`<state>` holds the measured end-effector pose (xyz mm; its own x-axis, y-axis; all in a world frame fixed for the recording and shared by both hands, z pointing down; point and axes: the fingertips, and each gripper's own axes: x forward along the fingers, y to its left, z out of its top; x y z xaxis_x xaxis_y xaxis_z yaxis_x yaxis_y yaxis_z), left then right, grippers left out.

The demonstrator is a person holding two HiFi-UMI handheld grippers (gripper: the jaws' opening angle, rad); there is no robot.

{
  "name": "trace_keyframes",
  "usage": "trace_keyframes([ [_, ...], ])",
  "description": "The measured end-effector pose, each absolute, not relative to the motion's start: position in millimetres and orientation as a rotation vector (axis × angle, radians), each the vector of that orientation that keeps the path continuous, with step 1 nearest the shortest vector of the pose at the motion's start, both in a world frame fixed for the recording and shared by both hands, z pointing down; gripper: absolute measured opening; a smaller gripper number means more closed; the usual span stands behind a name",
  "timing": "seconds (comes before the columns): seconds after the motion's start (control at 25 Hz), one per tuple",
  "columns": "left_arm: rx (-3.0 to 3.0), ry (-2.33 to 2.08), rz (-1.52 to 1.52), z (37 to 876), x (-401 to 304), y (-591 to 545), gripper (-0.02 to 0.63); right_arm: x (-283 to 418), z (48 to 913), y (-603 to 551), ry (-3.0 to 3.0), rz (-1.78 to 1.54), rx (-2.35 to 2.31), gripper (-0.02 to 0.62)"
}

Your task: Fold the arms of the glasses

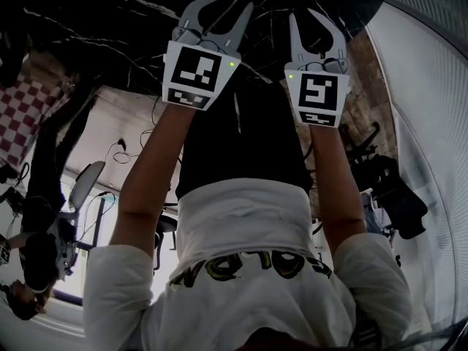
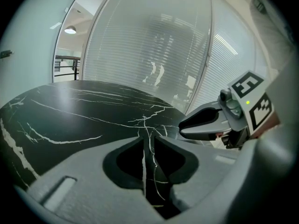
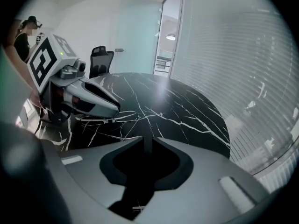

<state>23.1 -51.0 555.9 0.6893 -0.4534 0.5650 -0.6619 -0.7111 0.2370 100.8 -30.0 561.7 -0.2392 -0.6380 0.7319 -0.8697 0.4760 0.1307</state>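
Thin wire-rimmed glasses [image 3: 110, 117] lie low over the black marble table [image 3: 187, 111], right at the tip of my left gripper [image 3: 96, 101]. In the left gripper view, the left gripper [image 2: 145, 141] has its jaws drawn to a narrow slit, and a fine wire of the glasses [image 2: 155, 129] runs up through it. My right gripper [image 3: 145, 141] is shut with nothing between its jaws. It hovers a short way to the right of the glasses, its dark tip [image 2: 183, 125] apart from them. In the head view both grippers [image 1: 227, 2] [image 1: 303, 13] reach out side by side.
The round table's far edge [image 2: 177, 107] runs close to a glass wall with blinds [image 2: 154, 55]. A black office chair [image 3: 100, 59] stands behind the table, and a person [image 3: 22, 38] stands at the far left. More chairs [image 1: 80, 189] are on the floor.
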Motion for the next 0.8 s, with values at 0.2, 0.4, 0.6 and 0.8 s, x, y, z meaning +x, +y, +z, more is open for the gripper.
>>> trace_keyframes([
  [0.2, 2.481, -0.847, 0.670, 556, 24, -50, 0.077, 98, 560, -37, -1.978, 0.385, 1.259, 0.058],
  [0.4, 2.500, -0.830, 0.686, 556, 26, -48, 0.077, 91, 561, -42, -1.987, 0.377, 1.252, 0.060],
  [0.6, 2.513, -0.817, 0.689, 556, 29, -48, 0.077, 80, 564, -46, -2.004, 0.374, 1.238, 0.060],
  [0.8, 2.518, -0.814, 0.689, 556, 29, -47, 0.077, 71, 564, -49, -2.019, 0.370, 1.224, 0.060],
])
